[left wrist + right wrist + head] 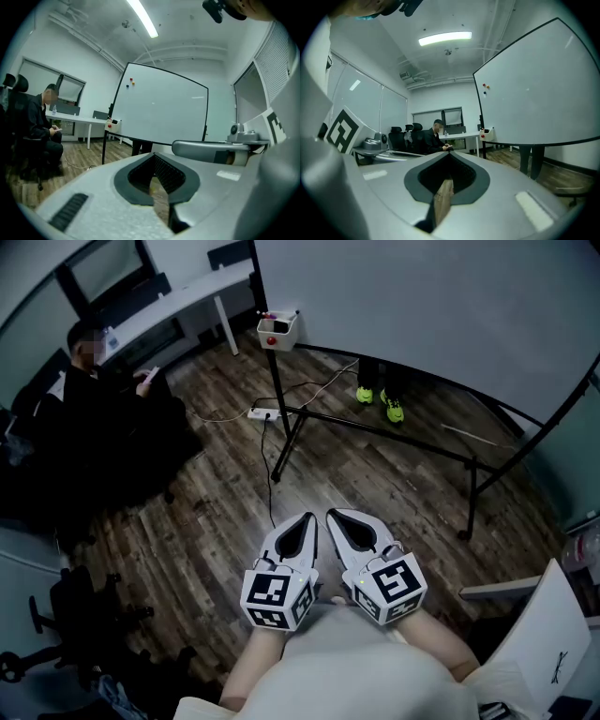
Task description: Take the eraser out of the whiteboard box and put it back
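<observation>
Wood-plank floor (375,474) lies open between the two grippers at bottom centre and the whiteboard's (441,306) black stand legs, which cross mid-frame. One power strip (265,413) lies by the left leg. One whiteboard box (277,332) hangs at the board's lower left corner, upper centre of the head view, open top upward. The eraser inside cannot be picked out, nor its long axis. The left gripper (309,517) and right gripper (333,515) both have their jaws closed together on nothing. One seated person (103,418) fills the upper left.
</observation>
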`<state>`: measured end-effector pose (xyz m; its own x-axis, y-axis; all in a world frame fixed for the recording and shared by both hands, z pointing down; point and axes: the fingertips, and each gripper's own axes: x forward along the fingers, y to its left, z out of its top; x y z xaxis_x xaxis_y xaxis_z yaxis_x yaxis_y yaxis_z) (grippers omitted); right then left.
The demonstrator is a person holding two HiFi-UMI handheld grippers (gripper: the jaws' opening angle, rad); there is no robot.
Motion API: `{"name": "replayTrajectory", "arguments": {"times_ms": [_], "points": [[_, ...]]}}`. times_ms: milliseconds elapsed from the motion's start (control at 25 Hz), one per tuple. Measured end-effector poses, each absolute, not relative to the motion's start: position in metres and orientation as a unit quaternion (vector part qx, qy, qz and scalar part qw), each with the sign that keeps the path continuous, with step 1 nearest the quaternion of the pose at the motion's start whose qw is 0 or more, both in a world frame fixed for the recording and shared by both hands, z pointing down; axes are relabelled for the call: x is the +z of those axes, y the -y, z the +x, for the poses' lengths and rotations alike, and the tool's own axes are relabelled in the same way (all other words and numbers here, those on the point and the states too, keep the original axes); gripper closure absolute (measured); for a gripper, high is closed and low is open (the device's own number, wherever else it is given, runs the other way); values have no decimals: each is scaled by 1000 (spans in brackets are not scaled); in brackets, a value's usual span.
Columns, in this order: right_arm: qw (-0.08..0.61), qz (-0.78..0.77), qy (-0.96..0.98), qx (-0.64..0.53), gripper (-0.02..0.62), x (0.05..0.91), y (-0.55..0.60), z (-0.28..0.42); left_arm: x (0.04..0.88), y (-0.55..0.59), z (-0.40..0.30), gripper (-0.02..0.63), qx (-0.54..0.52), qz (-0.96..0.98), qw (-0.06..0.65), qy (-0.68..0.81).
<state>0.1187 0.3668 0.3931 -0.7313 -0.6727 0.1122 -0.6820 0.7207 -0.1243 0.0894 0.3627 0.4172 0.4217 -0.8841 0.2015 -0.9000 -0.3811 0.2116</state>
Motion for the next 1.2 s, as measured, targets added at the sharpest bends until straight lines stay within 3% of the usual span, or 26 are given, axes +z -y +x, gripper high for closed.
{"name": "replayTrajectory", "arguments": {"times_ms": [520, 1200], "points": [[13, 349, 932, 97, 589, 388, -361, 117, 420, -358, 84, 604, 17, 817, 163, 553], [17, 361, 928, 96, 589, 387, -272, 86, 417, -271, 42, 604, 21, 817, 160, 554]]}}
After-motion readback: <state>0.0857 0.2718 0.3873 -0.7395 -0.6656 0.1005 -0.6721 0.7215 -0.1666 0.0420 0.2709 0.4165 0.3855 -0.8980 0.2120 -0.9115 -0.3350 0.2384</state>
